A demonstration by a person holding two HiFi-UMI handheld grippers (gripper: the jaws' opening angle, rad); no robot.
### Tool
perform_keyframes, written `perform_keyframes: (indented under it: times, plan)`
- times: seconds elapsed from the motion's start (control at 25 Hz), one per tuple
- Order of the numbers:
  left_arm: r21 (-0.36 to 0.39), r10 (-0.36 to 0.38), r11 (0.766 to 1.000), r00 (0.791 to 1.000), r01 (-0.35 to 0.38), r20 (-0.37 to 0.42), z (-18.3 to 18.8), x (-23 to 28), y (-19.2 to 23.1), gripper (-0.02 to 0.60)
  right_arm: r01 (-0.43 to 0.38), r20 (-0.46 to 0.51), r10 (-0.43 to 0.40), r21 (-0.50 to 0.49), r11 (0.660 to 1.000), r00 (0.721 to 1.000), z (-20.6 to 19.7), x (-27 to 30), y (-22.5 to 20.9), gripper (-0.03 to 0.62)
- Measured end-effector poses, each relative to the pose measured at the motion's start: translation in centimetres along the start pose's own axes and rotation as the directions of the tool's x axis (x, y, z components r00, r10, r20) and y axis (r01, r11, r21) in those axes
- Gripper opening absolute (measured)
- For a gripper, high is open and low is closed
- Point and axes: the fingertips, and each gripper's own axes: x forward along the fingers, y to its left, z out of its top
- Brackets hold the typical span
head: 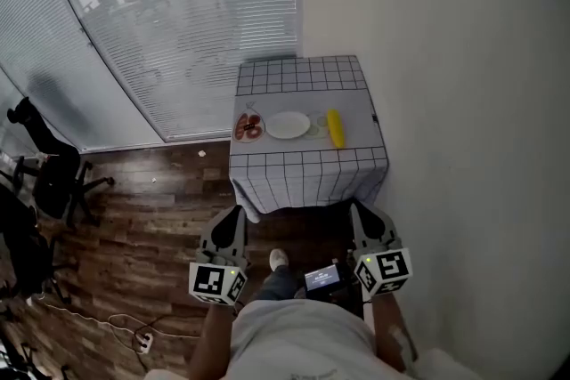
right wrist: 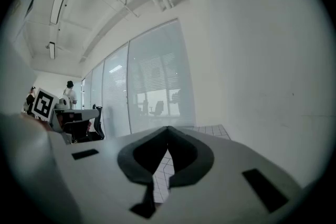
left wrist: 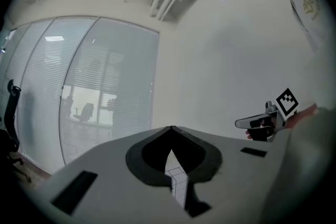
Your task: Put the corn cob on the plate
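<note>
A yellow corn cob (head: 336, 128) lies on the small table (head: 307, 165) with a checked cloth, just right of an empty white plate (head: 288, 125). Both grippers hang short of the table, near the person's body. My left gripper (head: 231, 224) is shut and empty, well short of the table's front left corner. My right gripper (head: 366, 222) is shut and empty too, in front of the table's right corner. In the left gripper view my left gripper (left wrist: 171, 129) has its jaws closed tip to tip; in the right gripper view my right gripper (right wrist: 168, 128) does the same.
A small dish with red food (head: 248, 127) sits left of the plate. The table stands against a white wall (head: 463, 102) on the right, with glass partitions and blinds (head: 169, 22) behind. Office chairs (head: 53, 178) stand at the left on the wood floor, cables (head: 134, 334) nearby.
</note>
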Motion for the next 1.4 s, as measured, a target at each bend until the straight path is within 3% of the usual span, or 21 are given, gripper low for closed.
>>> perform_keyframes:
  times: [0.16,0.28,0.52,0.88,1.4]
  plan:
    - [0.041,-0.006,0.999,0.999,0.008,-0.043,-0.7,0.8,-0.7,0.008,-0.057,0.095,0.053,0.044,0.997,0.994,1.5,-0.7,0.2,0.006]
    - [0.047,-0.019,0.999,0.998,0.021,-0.056,-0.9,1.7,-1.1,0.008,-0.081,0.11,0.073,0.063,0.995,0.991,1.8,-0.6,-0.1,0.006]
    - [0.115,0.024,0.993,0.998,-0.017,-0.059,-1.5,3.2,-1.2,0.008,-0.041,0.025,0.041,0.0,0.999,0.999,0.6,0.6,-1.0,0.006]
    - [0.066,-0.041,0.997,0.997,0.045,-0.063,-2.4,7.1,-0.8,0.008,-0.012,-0.006,0.012,-0.026,1.0,1.0,0.2,3.4,-2.8,0.006]
    - [0.071,-0.059,0.995,0.993,0.067,-0.106,-3.4,18.0,7.6,0.008,0.042,-0.031,-0.043,-0.038,0.998,0.999,0.2,16.2,-5.8,0.006]
